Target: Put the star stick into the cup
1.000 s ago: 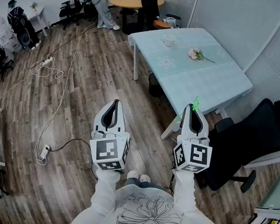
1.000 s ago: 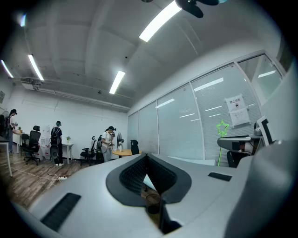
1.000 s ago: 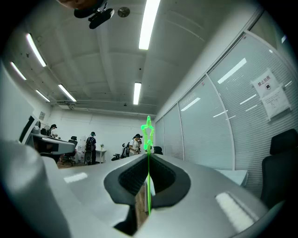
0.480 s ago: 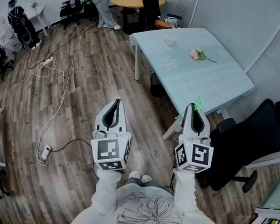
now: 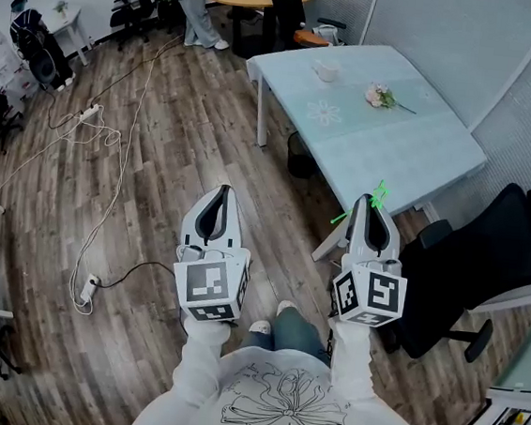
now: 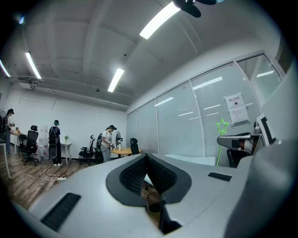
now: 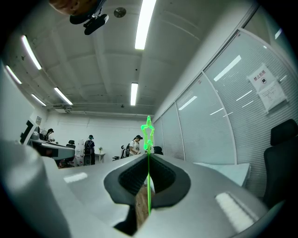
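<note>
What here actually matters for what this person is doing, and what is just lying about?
For the job:
star stick, held in the right gripper
cup on the table

Lying about:
flowers
black chair
power strip

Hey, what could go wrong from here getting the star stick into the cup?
The stick is thin and held only near its base by the right gripper, so it may tilt or slip. The cup sits at the table's far end, a long reach that could knock it.

White sweatshirt (image 5: 224, 424) — black floral print (image 5: 276, 401)
</note>
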